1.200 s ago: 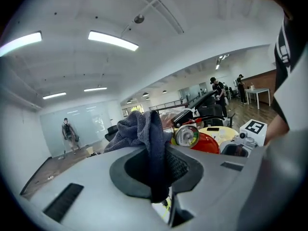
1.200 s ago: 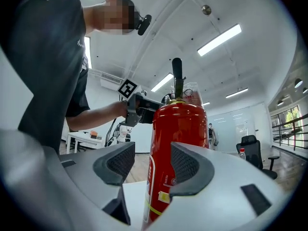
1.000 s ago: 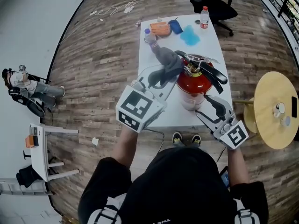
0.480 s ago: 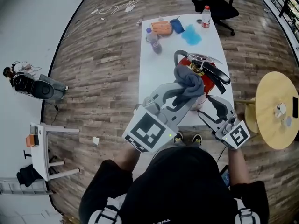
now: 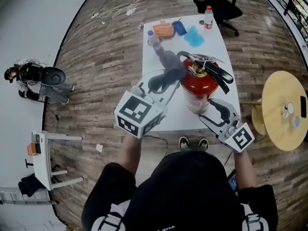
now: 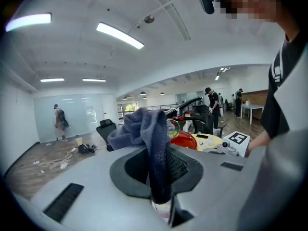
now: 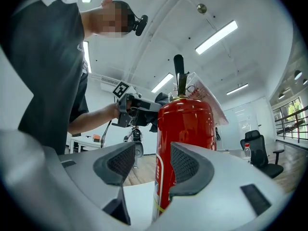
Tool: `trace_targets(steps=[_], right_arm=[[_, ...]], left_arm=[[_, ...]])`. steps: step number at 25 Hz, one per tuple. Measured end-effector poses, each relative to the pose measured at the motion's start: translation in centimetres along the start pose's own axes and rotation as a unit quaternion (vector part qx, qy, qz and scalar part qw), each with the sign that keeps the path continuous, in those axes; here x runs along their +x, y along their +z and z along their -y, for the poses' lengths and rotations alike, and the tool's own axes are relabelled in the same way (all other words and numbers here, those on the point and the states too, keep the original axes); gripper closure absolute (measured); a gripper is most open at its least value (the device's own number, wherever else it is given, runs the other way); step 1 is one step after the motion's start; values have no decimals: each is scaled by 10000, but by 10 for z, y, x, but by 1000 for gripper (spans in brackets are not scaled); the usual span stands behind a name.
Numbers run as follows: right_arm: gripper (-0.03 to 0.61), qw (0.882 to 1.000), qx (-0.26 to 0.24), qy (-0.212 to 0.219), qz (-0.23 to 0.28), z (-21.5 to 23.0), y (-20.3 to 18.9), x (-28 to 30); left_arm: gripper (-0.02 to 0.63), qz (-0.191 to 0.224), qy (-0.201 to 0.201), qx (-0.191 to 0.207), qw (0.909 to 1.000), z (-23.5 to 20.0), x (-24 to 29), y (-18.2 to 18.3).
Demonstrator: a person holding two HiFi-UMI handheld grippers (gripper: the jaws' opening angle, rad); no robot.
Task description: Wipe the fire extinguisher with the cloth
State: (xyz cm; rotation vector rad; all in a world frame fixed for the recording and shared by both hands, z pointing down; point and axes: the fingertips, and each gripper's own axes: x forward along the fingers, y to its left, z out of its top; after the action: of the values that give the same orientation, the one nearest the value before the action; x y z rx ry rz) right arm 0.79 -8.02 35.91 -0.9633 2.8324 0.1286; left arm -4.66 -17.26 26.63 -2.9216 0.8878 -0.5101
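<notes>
Fingers of left gripper clamp one grey cloth; right gripper fingers stand apart beside one fire extinguisher. Head view shows two bottles, right gripper view one.

Left gripper jaws clamped; right gripper jaws apart

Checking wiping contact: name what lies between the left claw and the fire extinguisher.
The grey cloth, pinched in the left claw; head view shows it.
</notes>
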Motion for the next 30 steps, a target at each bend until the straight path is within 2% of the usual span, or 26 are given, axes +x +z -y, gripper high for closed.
trace_targets(steps=[2, 6, 10, 13, 16, 18, 20, 22, 23, 25, 27, 30], right_arm=[[342, 10000, 15, 22, -51, -2, -1, 1], [342, 9999, 115, -40, 62, 2, 5, -1], [342, 9987, 383, -200, 262, 9, 8, -11], [342, 9979, 434, -360, 323, 19, 9, -22], [342, 9968, 416, -611, 310, 33, 7, -38], [342, 9963, 354, -738, 266, 42, 4, -52], [342, 9966, 245, -786, 32, 44, -4, -63], [343, 9972, 163, -658, -327, 39, -17, -70], [342, 9973, 222, -543, -445, 34, -22, -72], [342, 9966, 584, -371, -437, 29, -28, -73], [342, 9934, 1065, -343, -235, 29, -31, -70], [328, 9837, 1786, -196, 103, 28, -35, -59]], left_arm=[[558, 28, -20, 68, 10000, 11, 3, 2], [558, -70, 65, 584, 9982, 35, -1, 10], [558, -53, -595, 578, 9965, 82, -6, 10], [558, 58, -1124, 311, 9932, 119, 2, 8], [558, -153, -1546, -86, 9878, 146, 20, -13], [558, -375, -1613, -327, 9856, 153, 40, -43], [558, -518, -1671, -738, 9818, 155, 57, -73], [558, -651, -1727, -1148, 9761, 157, 68, -97], [558, -735, -1722, -1221, 9747, 158, 72, -109], [558, -763, -1663, -1157, 9763, 160, 76, -124], [558, -558, -1662, -964, 9798, 162, 77, -127], [558, -186, -1943, -750, 9779, 162, 68, -121]])
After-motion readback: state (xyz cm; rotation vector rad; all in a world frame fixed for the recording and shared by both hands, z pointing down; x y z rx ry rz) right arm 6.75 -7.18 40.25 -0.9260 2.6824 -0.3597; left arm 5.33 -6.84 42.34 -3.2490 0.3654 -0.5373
